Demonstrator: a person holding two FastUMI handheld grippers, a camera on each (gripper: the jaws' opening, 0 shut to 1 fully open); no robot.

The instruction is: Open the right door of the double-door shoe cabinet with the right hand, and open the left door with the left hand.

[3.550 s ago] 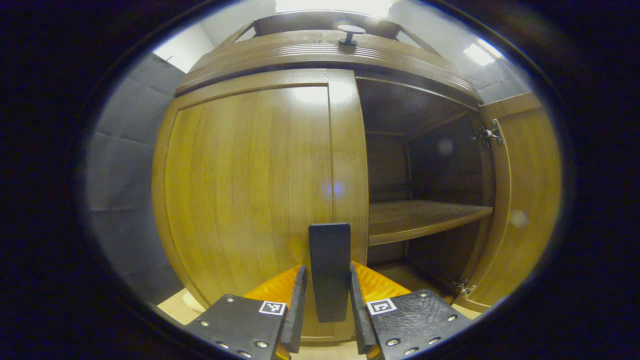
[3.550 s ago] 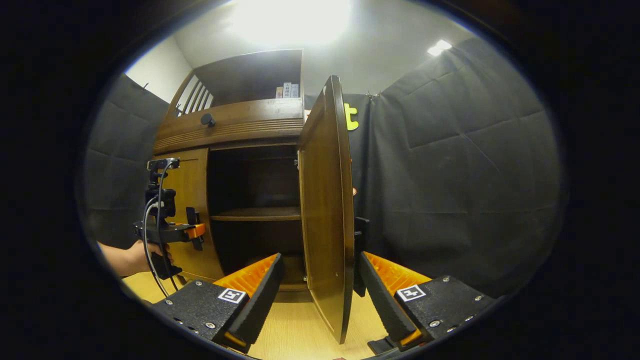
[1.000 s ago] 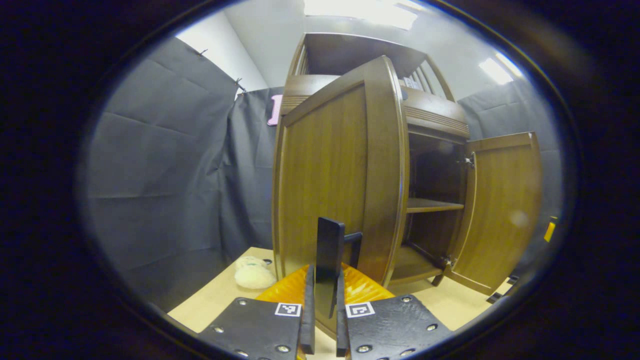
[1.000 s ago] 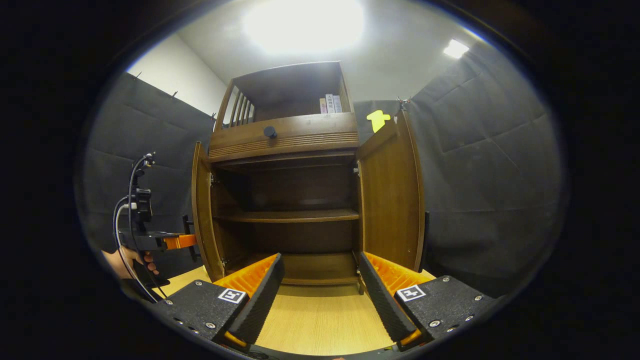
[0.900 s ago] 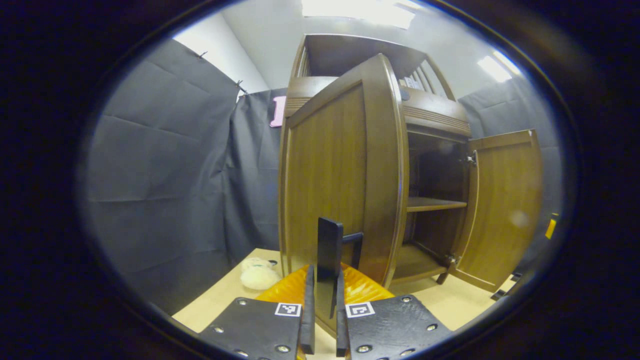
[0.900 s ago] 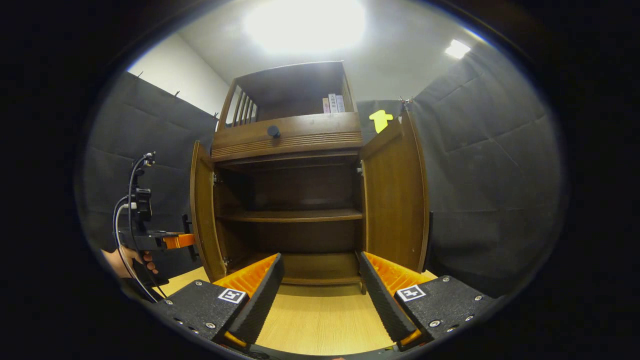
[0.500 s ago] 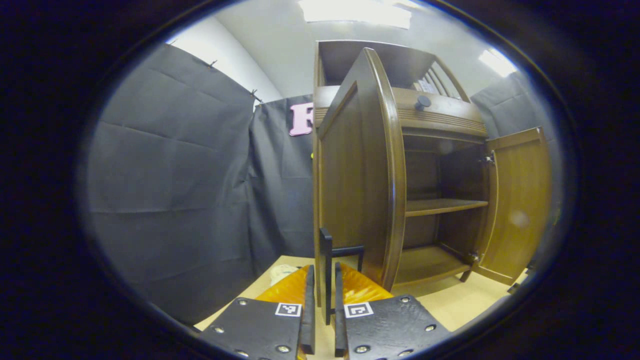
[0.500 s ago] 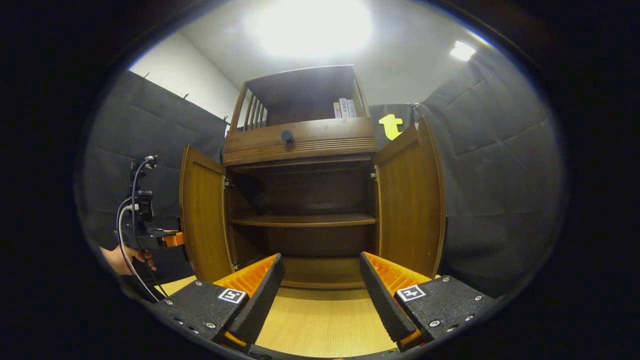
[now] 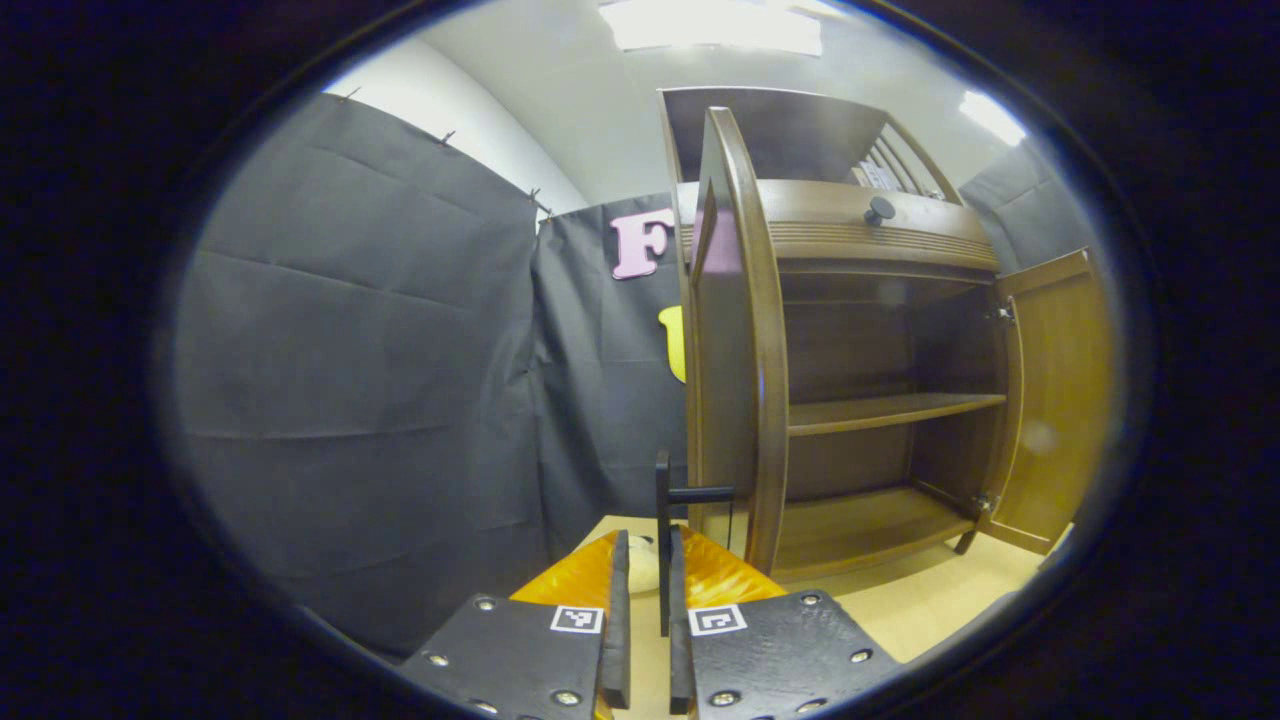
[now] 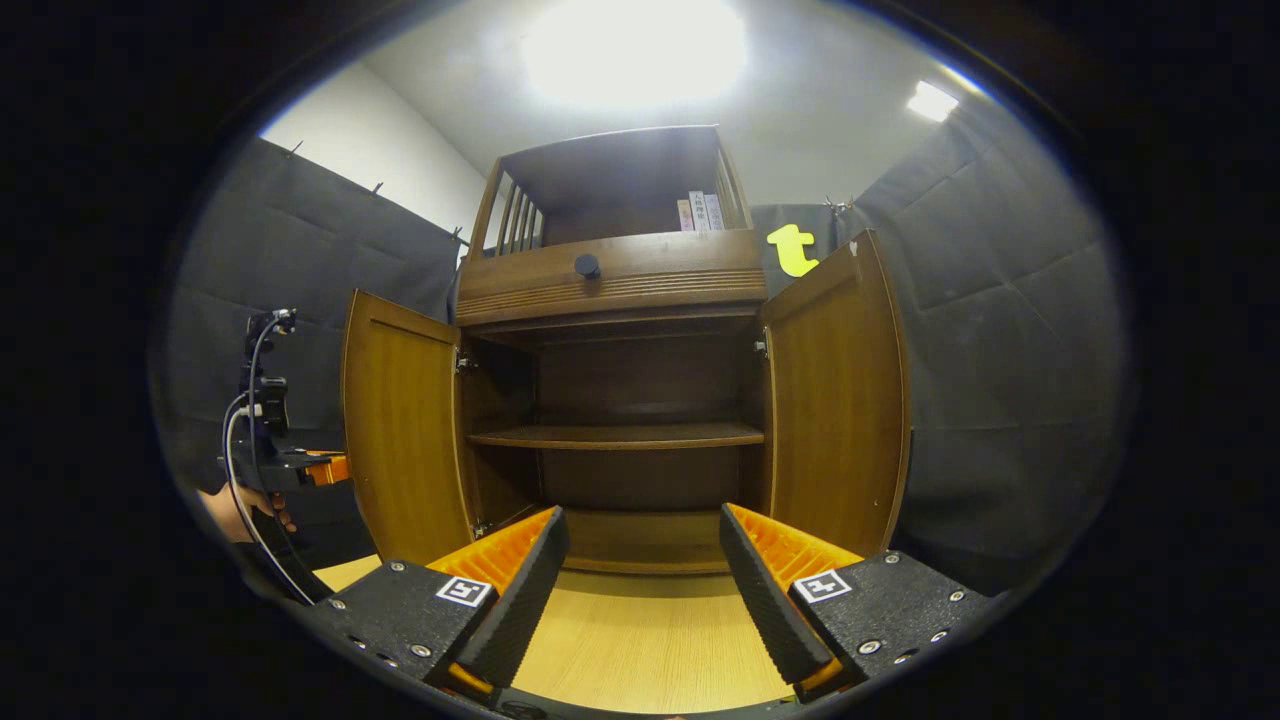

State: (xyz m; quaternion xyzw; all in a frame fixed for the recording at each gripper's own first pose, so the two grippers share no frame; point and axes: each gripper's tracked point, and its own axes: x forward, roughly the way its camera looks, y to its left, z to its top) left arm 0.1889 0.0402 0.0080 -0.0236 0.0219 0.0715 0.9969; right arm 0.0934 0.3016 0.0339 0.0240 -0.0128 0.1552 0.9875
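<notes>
Wooden cabinet [image 10: 610, 270]: 2 doors open, 2 shelves.

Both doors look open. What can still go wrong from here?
1. The left gripper is shut on the left door's handle; pulling away before opening could yank the left door past its swing.
2. A pale soft thing lies on the floor just beyond that gripper; a low move may hit it.
3. The right door stands free, the right gripper open; it might drift back.
</notes>
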